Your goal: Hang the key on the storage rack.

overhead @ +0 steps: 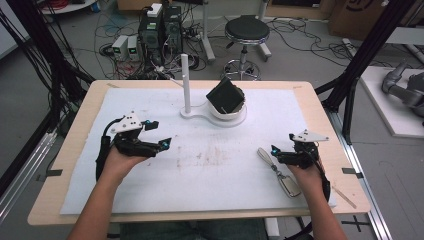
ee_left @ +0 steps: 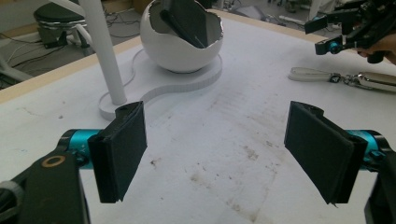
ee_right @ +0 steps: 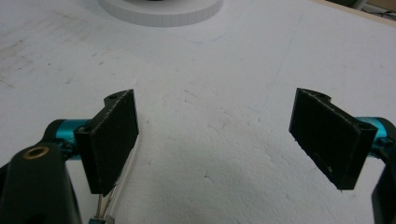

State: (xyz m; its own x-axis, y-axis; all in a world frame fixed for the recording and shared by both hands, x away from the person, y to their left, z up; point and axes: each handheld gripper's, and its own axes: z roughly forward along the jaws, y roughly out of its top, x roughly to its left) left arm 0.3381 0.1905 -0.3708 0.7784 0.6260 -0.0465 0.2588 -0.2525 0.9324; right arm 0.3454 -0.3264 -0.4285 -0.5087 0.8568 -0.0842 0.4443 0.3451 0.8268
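Beside the right gripper [overhead: 273, 150] lies a key fob [overhead: 280, 172]; both grippers' fingers spread wide, left gripper [overhead: 159, 134] empty

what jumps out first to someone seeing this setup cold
At the far middle of the white foam mat stands a white stand with an upright post and a round white cup holding a tilted black square slab. The left gripper and right gripper hover open at either side. A silver key fob on a pale strap lies flat beside the right gripper.
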